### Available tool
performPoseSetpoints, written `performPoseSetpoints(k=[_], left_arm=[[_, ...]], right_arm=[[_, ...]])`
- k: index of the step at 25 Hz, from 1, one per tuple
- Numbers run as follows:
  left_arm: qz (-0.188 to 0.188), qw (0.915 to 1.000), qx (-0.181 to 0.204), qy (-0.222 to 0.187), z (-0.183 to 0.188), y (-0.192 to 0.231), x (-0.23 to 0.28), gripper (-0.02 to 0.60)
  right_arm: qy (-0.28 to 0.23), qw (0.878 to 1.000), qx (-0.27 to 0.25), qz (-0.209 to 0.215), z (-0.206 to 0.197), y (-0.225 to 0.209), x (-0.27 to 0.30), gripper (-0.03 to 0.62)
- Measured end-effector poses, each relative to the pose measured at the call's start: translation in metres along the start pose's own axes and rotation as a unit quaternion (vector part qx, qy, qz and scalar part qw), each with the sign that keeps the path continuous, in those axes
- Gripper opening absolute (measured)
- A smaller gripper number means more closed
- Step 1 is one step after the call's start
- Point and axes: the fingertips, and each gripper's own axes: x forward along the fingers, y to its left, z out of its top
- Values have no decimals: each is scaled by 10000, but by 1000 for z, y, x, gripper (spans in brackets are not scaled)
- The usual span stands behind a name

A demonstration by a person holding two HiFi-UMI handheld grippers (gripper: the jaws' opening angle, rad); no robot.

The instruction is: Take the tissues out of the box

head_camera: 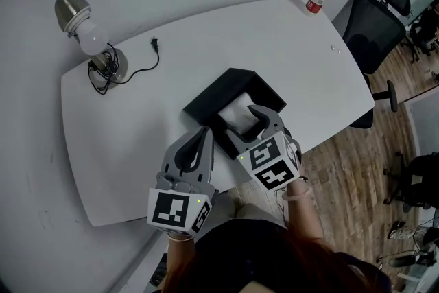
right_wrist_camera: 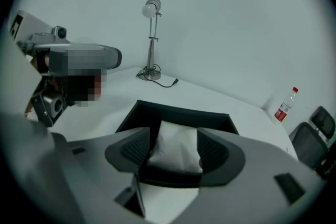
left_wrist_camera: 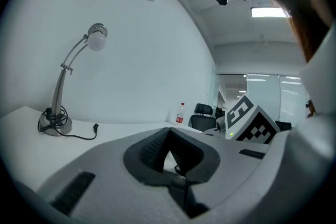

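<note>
Nothing is out yet: the tissues (right_wrist_camera: 176,145) lie in the black box (head_camera: 200,106), at twelve o'clock from the right gripper (head_camera: 250,128), whose wide jaws frame them without pinching. The left gripper (head_camera: 202,134), closed on nothing, hovers at the box's eight o'clock.

A soft white pack of tissues (head_camera: 238,113) lies inside the open, shallow black box (head_camera: 208,101).

Cool, even light lay on the white oval table (head_camera: 137,113); the silver desk lamp (head_camera: 82,27) on it cast only a faint shadow. A rectangular ceiling light panel (left_wrist_camera: 270,12) above the table glared white. Both gripper views bulged and went black at their rims; the right gripper (right_wrist_camera: 174,134) blurred nearest the lens.
</note>
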Motion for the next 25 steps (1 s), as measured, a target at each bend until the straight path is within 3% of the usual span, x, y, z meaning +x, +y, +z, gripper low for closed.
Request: performPoseSetpoints(k=[14,25], left_arm=[[-7,9999,-123,80,-5,15,9,25],[46,9998,-178,75,-5,21,9,25]], right_arm=[[1224,9924,-72,78,-20,0,27,281],[1903,9809,-349,-182,-32,-4,34,281]])
